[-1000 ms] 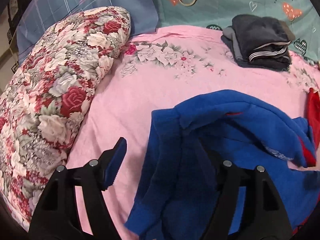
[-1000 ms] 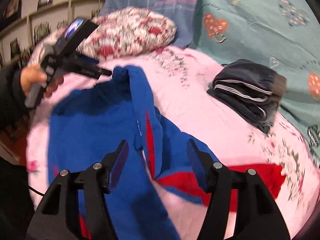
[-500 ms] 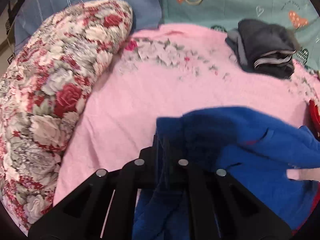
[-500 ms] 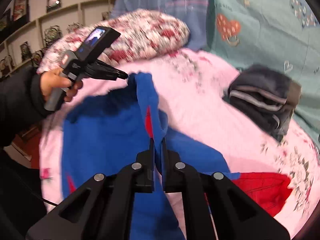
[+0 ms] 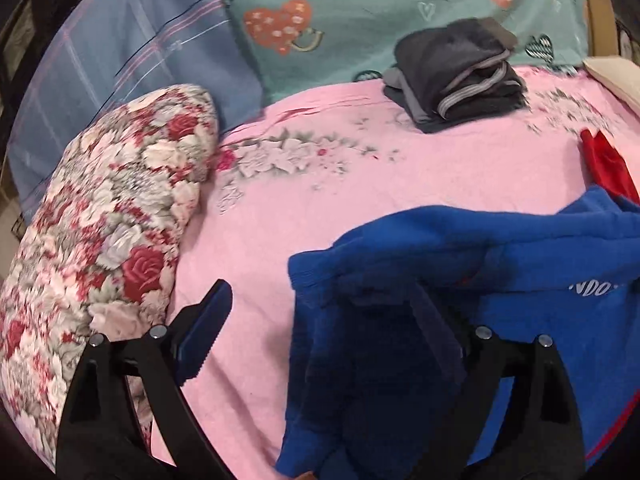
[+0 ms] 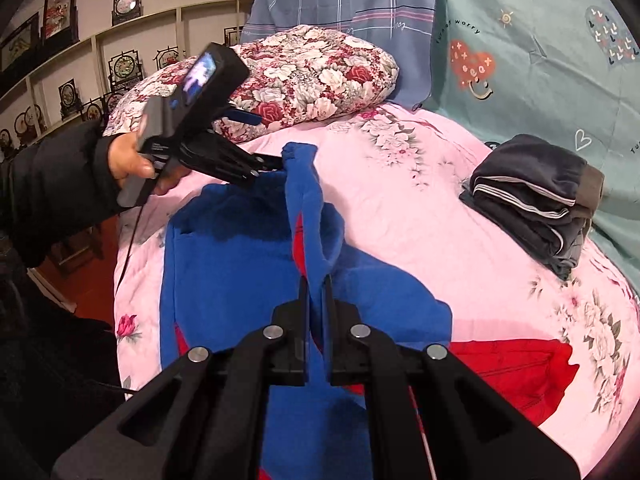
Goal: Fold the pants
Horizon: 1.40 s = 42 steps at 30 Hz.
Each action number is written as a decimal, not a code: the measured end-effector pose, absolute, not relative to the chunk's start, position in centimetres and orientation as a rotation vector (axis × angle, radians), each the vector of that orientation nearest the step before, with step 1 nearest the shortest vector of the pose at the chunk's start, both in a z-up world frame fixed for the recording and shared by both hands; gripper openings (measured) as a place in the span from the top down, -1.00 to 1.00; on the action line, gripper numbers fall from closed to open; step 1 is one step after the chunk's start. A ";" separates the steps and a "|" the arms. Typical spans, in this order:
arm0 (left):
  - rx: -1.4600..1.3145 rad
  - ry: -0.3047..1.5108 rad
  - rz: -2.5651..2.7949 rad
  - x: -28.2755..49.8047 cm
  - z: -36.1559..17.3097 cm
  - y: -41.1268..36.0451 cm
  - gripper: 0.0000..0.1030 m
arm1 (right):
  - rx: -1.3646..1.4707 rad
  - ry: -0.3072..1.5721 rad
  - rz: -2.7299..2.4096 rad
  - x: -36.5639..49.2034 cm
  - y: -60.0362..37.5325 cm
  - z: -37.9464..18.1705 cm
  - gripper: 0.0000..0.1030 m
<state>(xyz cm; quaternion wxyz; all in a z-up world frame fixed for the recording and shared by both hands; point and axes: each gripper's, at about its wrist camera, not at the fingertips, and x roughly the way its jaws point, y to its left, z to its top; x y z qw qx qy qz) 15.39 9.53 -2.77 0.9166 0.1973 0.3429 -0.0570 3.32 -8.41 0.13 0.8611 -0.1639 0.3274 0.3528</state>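
Blue pants with red panels (image 6: 224, 264) lie on the pink floral bedspread (image 6: 400, 208); they also show in the left wrist view (image 5: 500, 264). My right gripper (image 6: 316, 284) is shut on a raised fold of the blue fabric, held above the bed. My left gripper (image 5: 320, 304) is open; its left finger (image 5: 204, 328) is bare over the bedspread (image 5: 360, 168), and blue cloth drapes over its right finger. In the right wrist view the left gripper (image 6: 276, 162) sits at the far end of the same raised fold. A red pant section (image 6: 516, 360) lies at the right.
A stack of folded dark grey clothes (image 5: 456, 72) (image 6: 540, 200) sits at the far side of the bed. A floral quilt roll (image 5: 100, 216) (image 6: 304, 76) lies at the left. Teal and blue-plaid bedding (image 5: 360, 20) stands behind. Shelves with framed pictures (image 6: 80, 60) line the wall.
My left gripper was open, shut on the blue fabric half a second ago, and is open again. My right gripper closed on the fold and has lifted it.
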 end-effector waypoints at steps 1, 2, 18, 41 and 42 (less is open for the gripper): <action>0.426 0.704 -0.134 15.6 -3.2 9.2 -0.79 | -0.341 0.691 0.744 3.3 -8.5 0.0 0.91; 0.444 0.703 -0.150 15.7 -3.5 8.9 -0.79 | -0.338 0.695 0.750 3.2 -8.6 -0.1 0.91; 0.478 0.701 -0.306 15.1 -4.7 7.3 -0.77 | -0.302 0.705 0.774 3.0 -9.5 -1.0 0.91; 0.344 0.712 -0.281 7.4 -1.8 11.9 0.80 | -0.351 0.658 0.851 -1.0 -7.4 -0.2 0.91; 0.337 0.732 -0.271 6.2 -2.9 12.3 0.80 | -0.364 0.671 0.865 -1.5 -7.0 -0.7 0.91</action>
